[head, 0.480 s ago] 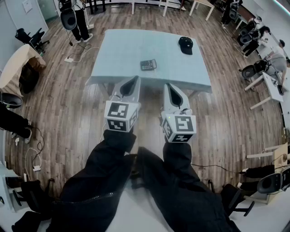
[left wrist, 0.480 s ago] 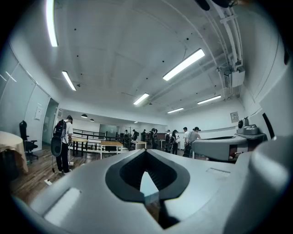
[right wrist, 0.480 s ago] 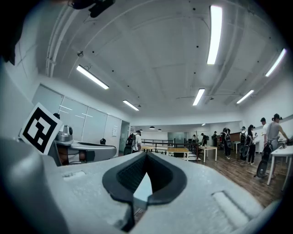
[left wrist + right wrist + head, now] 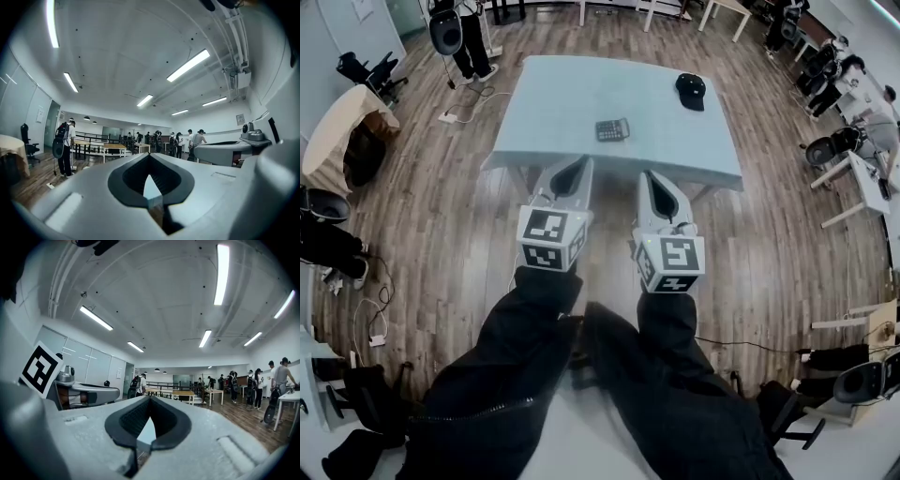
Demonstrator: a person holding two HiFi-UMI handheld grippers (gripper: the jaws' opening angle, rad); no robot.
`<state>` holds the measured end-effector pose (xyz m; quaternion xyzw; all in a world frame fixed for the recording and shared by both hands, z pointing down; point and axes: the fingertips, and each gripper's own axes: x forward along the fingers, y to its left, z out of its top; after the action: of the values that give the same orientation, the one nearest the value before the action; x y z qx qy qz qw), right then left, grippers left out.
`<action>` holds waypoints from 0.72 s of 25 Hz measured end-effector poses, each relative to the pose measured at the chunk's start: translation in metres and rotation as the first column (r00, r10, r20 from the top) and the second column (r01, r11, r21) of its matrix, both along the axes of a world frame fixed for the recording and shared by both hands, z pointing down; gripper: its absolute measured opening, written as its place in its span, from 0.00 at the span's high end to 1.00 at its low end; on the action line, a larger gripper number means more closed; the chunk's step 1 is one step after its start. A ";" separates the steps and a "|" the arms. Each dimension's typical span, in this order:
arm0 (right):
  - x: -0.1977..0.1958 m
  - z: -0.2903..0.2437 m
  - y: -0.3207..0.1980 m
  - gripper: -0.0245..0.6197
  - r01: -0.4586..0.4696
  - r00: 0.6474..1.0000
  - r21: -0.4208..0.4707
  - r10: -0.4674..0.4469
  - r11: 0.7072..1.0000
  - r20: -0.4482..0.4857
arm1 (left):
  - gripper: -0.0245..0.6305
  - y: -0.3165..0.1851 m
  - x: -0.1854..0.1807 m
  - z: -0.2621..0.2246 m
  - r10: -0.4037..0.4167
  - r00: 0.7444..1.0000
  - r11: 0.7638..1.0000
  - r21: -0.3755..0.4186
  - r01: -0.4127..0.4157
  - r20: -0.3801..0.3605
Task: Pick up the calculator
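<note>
The wooden floor (image 4: 441,234) fills most of the head view, and only that view shows it from above. The two gripper views look level across the room instead, taking in the white ceiling (image 4: 131,56) and its long light strips (image 4: 221,273).

The pale blue table (image 4: 572,94) stands ahead of the person. In the gripper views it shows only as a pale sliver through the hollow behind each gripper's jaws. The person's dark sleeves (image 4: 516,375) reach forward from the bottom of the head view and appear in no other view.

The left gripper (image 4: 579,167) and the right gripper (image 4: 649,180) are held side by side, near each other but apart. Both point level toward the near edge of the table and stop short of it, over the floor. Each carries its marker cube (image 4: 551,239) at the rear.

The left gripper view shows its jaws brought together at the tips (image 4: 149,157) with nothing between them. The right gripper view shows the same: jaws closed tip to tip (image 4: 149,399) and empty. Each gripper view also catches the other gripper at its edge.

A standing person with a backpack (image 4: 63,145) shows side-on in both gripper views, and only partly at the top of the head view.

The black cap (image 4: 690,91) lies on the table toward its far right. The calculator (image 4: 610,129) lies flat near the middle of the table, a little toward the near edge. It is well apart from both grippers and from the cap. Only the head view shows the cap and the calculator.
</note>
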<state>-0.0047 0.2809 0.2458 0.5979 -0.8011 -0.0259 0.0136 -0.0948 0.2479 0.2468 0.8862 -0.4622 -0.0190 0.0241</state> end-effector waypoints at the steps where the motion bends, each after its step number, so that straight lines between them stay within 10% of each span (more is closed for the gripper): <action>1: 0.000 0.001 0.001 0.96 0.001 1.000 -0.002 -0.001 1.000 -0.001 | 0.97 0.001 0.001 0.001 0.000 1.000 1.000 -0.003 0.000 0.001; 18: 0.027 0.044 0.033 0.96 0.057 0.998 -0.088 -0.060 0.994 -0.030 | 0.97 0.026 0.050 0.043 -0.008 1.000 0.997 -0.078 0.008 0.008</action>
<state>0.0225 0.3139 0.2897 0.5724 -0.8183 -0.0012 0.0522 -0.0451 0.2742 0.2902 0.8828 -0.4663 0.0024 0.0568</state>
